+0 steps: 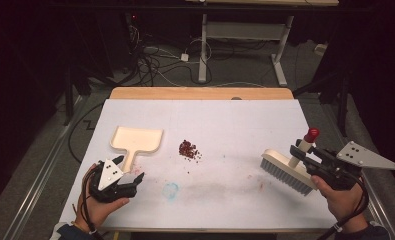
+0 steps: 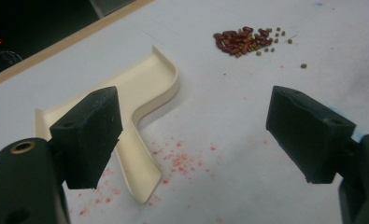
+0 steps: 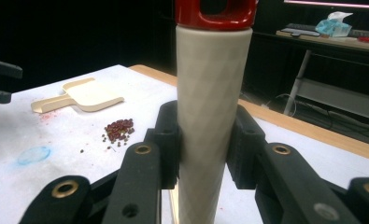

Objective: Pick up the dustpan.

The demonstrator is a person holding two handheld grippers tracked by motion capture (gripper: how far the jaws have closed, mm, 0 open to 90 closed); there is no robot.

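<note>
Left gripper (image 1: pixel 130 172) lower left of high view, jaws spread wide, holding nothing, just beside the cream dustpan (image 1: pixel 136 140) handle. Pile of red beans (image 1: pixel 189 149) mid-table, right of dustpan. Right gripper (image 1: pixel 305 156) lower right, clamped on the brush (image 1: pixel 287 169) handle; bristles touching the white table (image 1: pixel 225 120).

Dark rm, grey floor (image 1: pixel 160 70) w/ cables (image 1: pixel 150 55), white-legged desk (image 1: pixel 245 30) behind.
</note>
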